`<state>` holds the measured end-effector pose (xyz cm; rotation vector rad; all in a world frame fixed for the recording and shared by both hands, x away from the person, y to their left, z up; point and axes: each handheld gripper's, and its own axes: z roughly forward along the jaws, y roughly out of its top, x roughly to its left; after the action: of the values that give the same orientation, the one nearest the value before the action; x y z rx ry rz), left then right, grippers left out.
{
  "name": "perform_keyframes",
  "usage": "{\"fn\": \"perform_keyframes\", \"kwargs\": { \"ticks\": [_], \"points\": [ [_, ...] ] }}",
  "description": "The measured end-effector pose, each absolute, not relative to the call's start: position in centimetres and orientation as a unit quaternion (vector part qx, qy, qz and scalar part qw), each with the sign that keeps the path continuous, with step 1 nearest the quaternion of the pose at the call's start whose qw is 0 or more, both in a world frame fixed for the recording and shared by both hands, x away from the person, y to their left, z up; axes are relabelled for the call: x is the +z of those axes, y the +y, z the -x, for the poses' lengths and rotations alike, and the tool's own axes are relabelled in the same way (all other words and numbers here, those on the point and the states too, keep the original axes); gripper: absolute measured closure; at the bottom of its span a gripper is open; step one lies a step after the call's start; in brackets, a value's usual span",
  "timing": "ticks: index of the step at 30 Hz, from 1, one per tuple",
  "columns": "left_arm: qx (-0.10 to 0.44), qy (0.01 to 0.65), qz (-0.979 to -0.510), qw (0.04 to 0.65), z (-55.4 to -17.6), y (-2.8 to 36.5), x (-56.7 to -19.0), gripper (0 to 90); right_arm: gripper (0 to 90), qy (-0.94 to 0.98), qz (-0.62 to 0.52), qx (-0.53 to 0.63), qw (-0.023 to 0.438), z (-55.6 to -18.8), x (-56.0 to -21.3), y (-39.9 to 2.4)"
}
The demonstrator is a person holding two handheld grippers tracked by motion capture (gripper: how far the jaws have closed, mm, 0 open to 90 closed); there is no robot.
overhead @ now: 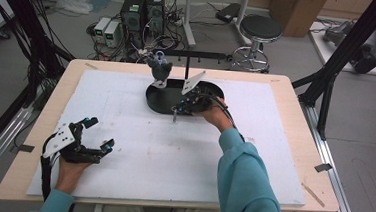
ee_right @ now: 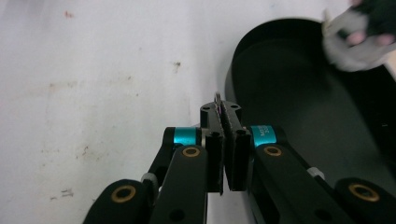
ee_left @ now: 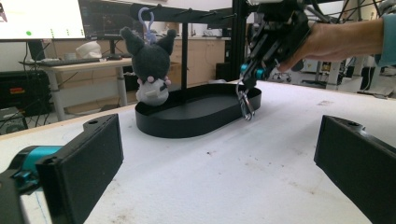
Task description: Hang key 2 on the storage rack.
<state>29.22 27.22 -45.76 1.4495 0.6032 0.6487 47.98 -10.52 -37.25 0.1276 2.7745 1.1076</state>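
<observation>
Right gripper [overhead: 176,111]: jaws pinched nearly together on a small metal carabiner clip [ee_left: 245,103]. In the left gripper view the clip hangs down from the jaw tips, right at the near rim of the black oval tray [overhead: 157,101], its lower end close to the white mat [overhead: 148,148]; can't tell if it touches. In the right gripper view [ee_right: 223,140] the clip shows as a thin sliver between the pads, with the tray just beyond.

Left gripper [overhead: 94,134]: jaws wide apart, nothing between them, low over the mat at the near-left of the table, well apart from the tray. Left hand [overhead: 68,170] grips it from behind.

Grey plush toy [overhead: 159,69] with dark ears sits at the tray's far-left edge, a pale keyring loop [ee_left: 146,19] on top. A black post [ee_left: 185,60] rises from the tray beside it.

Wooden table [overhead: 295,118] under the mat.
</observation>
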Motion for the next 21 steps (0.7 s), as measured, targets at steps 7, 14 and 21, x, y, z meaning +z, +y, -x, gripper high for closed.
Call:
{"fn": "perform_keyframes", "kwargs": {
  "ticks": [7,14,21],
  "points": [
    [0.287,0.267,-0.641,0.660,-29.2,27.2,-45.8,1.7,88.9,0.910,-0.061,0.399,0.092,-48.2,-34.9,-12.2],
    [0.287,0.267,-0.641,0.660,-29.2,27.2,-45.8,1.7,88.8,0.894,-0.078,0.427,0.116,-48.4,-32.5,-13.6],
    [0.287,0.267,-0.642,0.660,-29.2,27.2,-45.8,1.7,88.8,0.880,-0.100,0.446,0.128,-48.6,-30.5,-15.3]
  ]
}}
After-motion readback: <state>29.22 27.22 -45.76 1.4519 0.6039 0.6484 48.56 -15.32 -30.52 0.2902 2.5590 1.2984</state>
